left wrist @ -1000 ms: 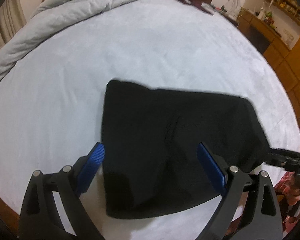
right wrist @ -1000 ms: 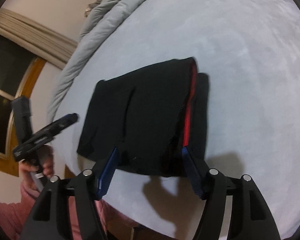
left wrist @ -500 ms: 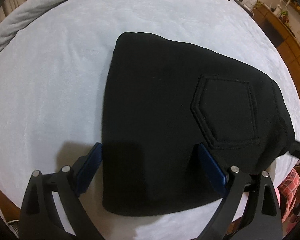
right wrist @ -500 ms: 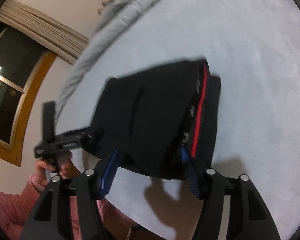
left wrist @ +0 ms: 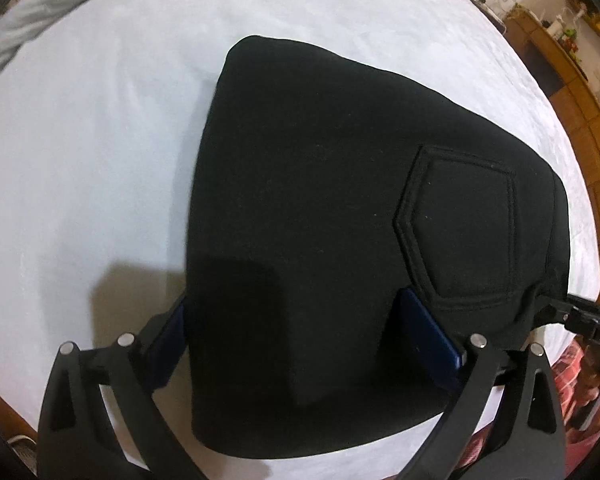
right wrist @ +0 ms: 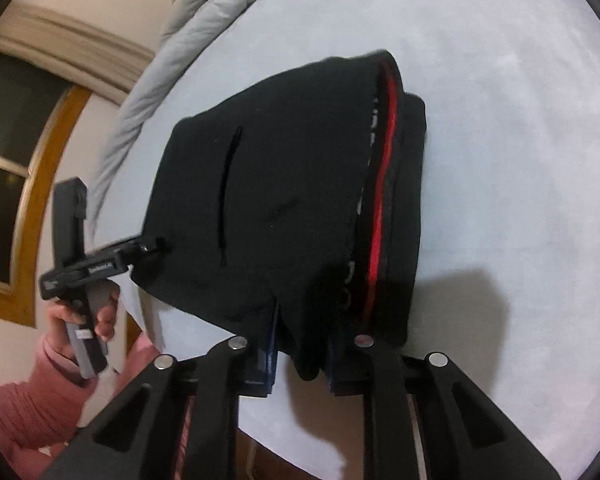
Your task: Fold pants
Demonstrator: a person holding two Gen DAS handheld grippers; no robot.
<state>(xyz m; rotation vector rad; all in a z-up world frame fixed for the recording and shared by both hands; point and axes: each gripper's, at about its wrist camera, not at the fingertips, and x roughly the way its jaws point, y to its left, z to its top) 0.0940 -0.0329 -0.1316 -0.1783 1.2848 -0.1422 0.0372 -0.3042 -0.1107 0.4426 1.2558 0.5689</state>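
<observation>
The right gripper [right wrist: 301, 354], jaws just closing, is seen pinched on the near edge of the black pants [right wrist: 284, 184]; the left gripper [left wrist: 300, 336] is held wide open astride them.

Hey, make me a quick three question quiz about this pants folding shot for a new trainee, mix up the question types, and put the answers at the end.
1. True or false: the folded black pants lie on a wooden floor.
2. Multiple choice: what is the right gripper doing? A) hanging open above the bed sheet B) pinching the near edge of the pants C) holding the grey duvet
3. Fill in: the stripe running along the waistband is ____.

Key
1. False: they lie on the pale bed sheet.
2. B: its jaws have just been closing and now pinch the pants' edge, while the left gripper stands wide open astride the fabric.
3. Red.
</observation>
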